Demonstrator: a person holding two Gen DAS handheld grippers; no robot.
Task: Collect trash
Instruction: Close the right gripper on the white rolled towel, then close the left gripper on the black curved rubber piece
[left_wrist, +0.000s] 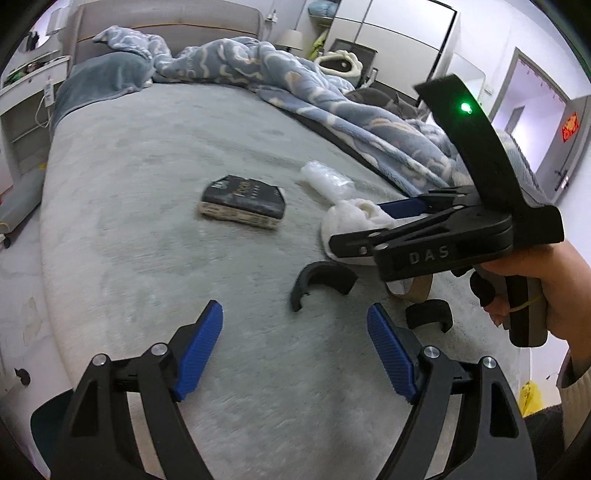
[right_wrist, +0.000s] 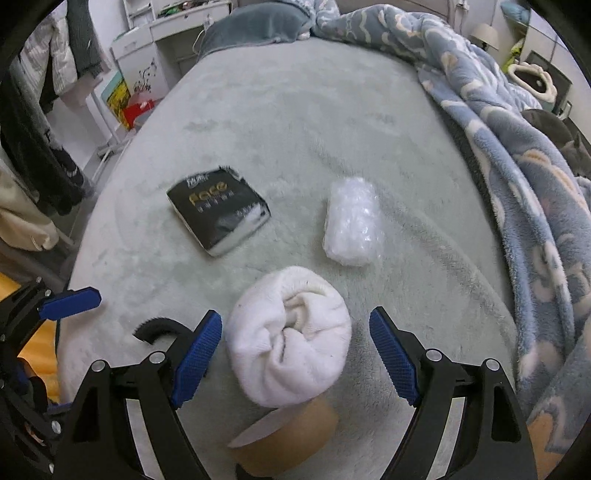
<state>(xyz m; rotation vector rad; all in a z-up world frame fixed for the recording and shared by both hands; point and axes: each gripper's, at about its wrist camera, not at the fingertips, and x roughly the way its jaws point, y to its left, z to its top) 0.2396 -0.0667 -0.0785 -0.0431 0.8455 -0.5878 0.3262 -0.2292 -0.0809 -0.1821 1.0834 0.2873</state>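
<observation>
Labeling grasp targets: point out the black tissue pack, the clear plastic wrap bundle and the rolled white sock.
black tissue pack (right_wrist: 218, 218), right wrist view, top face.
clear plastic wrap bundle (right_wrist: 351, 221), right wrist view, middle.
rolled white sock (right_wrist: 288, 336), right wrist view, folded centre.

Even, cool indoor light, soft shadows; heavy fisheye bend and dark vignette at corners; slight motion blur on the bed.
</observation>
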